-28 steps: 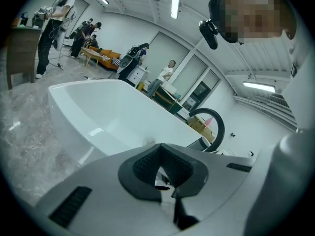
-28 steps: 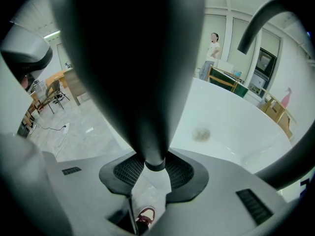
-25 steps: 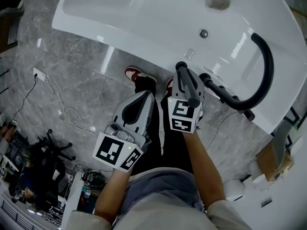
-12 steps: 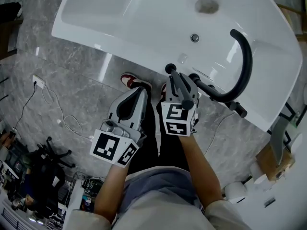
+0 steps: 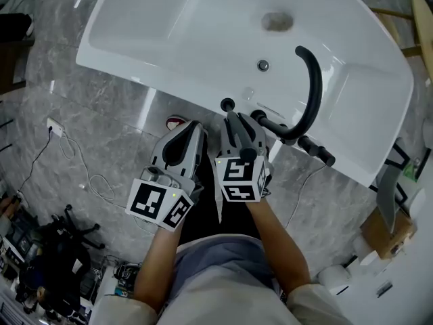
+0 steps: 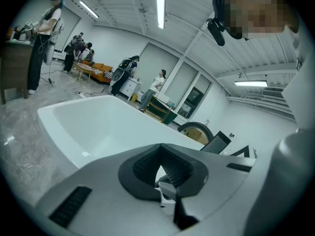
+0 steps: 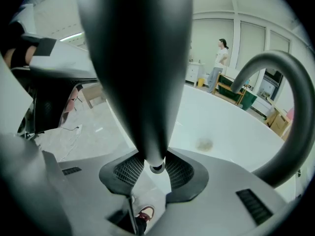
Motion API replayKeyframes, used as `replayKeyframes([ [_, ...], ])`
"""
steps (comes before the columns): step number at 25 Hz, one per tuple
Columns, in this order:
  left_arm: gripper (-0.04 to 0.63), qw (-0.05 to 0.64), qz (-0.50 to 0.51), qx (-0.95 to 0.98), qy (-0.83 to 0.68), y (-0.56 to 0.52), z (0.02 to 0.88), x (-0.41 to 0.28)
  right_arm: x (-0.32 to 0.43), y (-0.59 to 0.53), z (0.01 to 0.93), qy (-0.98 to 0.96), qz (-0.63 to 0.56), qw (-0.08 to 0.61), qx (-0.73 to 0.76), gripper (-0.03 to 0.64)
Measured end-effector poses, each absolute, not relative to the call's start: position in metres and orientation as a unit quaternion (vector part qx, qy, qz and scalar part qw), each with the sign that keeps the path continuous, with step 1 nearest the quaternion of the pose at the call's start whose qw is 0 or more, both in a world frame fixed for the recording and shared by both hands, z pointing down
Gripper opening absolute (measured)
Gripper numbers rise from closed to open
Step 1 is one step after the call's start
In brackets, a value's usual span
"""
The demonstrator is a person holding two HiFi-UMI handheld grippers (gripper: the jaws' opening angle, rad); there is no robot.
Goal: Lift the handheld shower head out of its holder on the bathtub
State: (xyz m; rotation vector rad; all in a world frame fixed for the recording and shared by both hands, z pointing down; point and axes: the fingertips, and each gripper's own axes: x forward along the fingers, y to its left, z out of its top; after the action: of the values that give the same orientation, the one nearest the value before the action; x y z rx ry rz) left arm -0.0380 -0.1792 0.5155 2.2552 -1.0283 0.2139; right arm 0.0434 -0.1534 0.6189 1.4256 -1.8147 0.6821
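One gripper works: my right gripper (image 7: 156,175) clamps the shower head (image 7: 135,58) by its narrow tail so it stands upright above the bathtub (image 5: 169,32) near rim; my left gripper (image 6: 160,173) idles closed, empty, alongside.

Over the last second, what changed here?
Little. The right tool was shut on the shower head then and is now. Both sit slightly lower-left in the head view, but the tub and spout shifted likewise, so that is mostly camera motion. No clear lift shows. The left tool stays shut, empty, beside it.
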Motion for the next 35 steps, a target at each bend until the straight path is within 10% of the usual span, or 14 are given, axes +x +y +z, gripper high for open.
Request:
replayKeyframes([
  [35,0.005,0.273,0.020,0.878,-0.392,-0.168,0.413,-0.023,0.035,-0.139,0.450,-0.776,0.190,0.347,0.492,0.144],
])
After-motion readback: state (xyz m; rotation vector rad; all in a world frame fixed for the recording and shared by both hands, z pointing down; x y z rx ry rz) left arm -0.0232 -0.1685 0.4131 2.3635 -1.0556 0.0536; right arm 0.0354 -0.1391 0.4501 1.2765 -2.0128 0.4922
